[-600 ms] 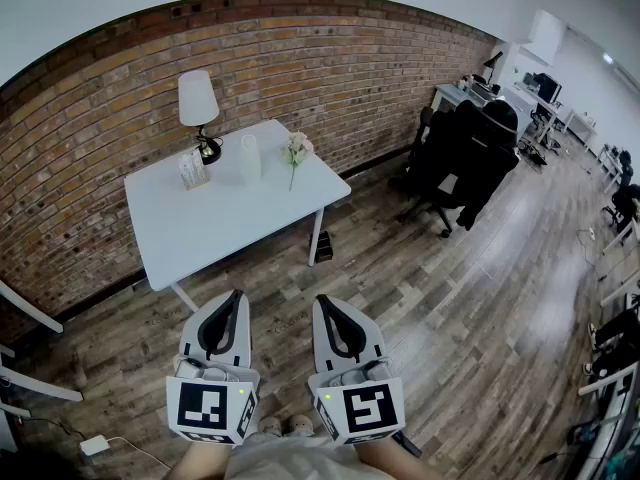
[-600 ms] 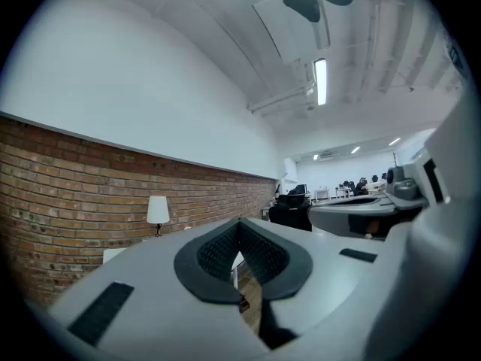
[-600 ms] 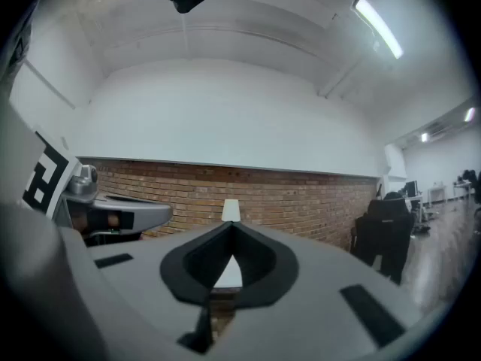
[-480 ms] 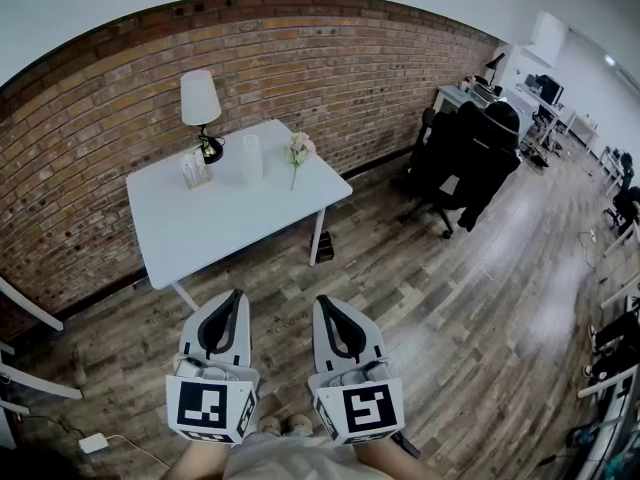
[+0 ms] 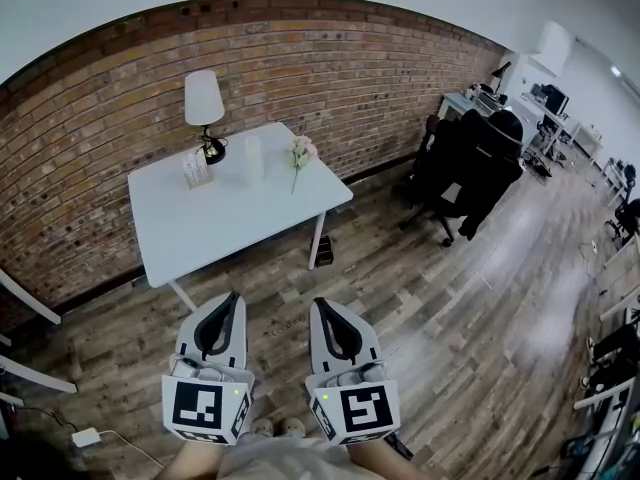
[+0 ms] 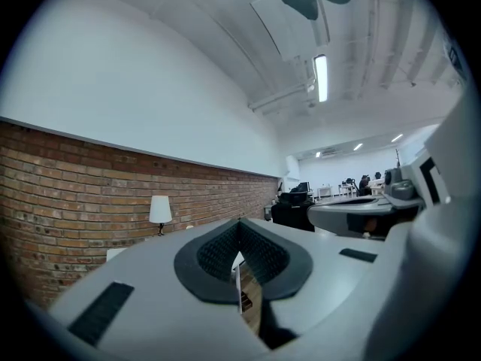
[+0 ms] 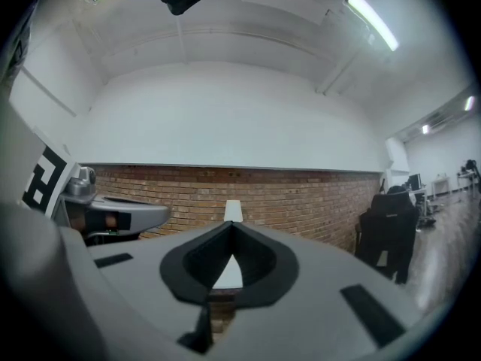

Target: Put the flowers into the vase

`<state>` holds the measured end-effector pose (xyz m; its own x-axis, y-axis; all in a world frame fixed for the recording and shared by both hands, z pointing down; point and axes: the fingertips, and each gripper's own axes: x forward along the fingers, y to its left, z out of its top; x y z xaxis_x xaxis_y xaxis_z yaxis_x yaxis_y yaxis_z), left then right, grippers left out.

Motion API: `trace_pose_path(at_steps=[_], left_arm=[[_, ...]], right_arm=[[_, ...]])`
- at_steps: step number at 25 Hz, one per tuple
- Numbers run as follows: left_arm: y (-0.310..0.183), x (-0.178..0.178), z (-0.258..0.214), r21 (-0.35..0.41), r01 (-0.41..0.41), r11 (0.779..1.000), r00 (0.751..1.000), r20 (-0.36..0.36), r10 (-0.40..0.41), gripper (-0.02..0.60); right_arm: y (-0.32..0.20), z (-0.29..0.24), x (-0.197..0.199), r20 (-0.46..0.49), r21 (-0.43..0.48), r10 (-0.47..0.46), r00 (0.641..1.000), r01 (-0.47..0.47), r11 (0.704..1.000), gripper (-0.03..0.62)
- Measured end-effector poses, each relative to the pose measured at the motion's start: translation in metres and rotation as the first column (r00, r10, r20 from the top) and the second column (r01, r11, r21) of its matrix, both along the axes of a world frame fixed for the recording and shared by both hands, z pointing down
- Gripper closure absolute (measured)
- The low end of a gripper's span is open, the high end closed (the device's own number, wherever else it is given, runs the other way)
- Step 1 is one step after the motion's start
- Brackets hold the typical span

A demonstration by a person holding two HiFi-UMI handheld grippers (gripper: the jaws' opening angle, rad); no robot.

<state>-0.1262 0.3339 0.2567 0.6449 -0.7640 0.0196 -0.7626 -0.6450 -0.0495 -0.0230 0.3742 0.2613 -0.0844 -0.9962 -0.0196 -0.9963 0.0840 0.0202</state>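
Both the left gripper [image 5: 232,294] and the right gripper [image 5: 318,301] hang level over the floor [image 5: 420,298], fingers [image 5: 222,326] pressed together on nothing. They are well apart from the bench [image 5: 225,230], where the flowers [image 5: 297,153] rest just beside the vase [image 5: 252,157]. I'd say the job is not yet begun: step up to the bench, spread one gripper's fingers, then pinch the stems low and gently so the vase isn't knocked.
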Motion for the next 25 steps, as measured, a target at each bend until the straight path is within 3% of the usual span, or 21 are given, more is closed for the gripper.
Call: trace_pose_path(at_steps=[17,25], left_arm=[[0.005,0.030,0.002,-0.002,0.003,1.000,1.000,-0.017,-0.003,0.581],[-0.014,0.038,0.003,-0.005,-0.006,1.000,0.999,-0.035,0.006,0.581]], right_arm=[[0.016,-0.004,0.043,-0.013,0.025,0.017,1.000,-0.017,1.000,0.588],[0.001,-0.003,0.050,-0.033,0.016,0.017,0.999,-0.016,1.000,0.588]])
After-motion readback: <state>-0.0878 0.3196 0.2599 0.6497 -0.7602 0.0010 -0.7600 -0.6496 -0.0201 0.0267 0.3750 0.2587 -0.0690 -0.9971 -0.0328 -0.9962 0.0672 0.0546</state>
